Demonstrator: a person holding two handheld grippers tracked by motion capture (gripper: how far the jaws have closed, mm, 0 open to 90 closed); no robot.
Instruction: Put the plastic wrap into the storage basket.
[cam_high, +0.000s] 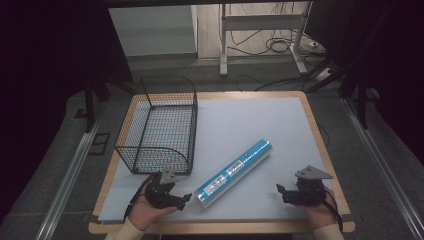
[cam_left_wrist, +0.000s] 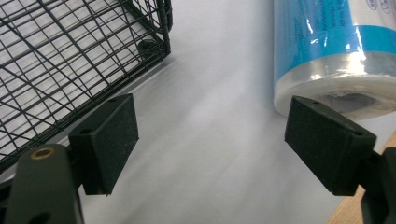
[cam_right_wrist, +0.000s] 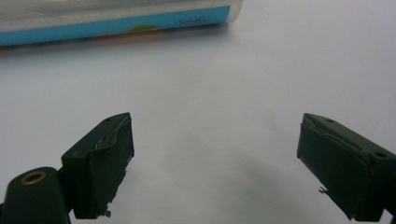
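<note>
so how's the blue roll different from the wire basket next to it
The blue roll is a solid cylinder in glossy film; the wire basket is open black mesh that you can see through. The blue roll lies on its side, slanting across the white mat; the wire basket stands upright, square to the mat's left edge. The wire basket is wider and taller. Both rest on the mat, untouched.
</note>
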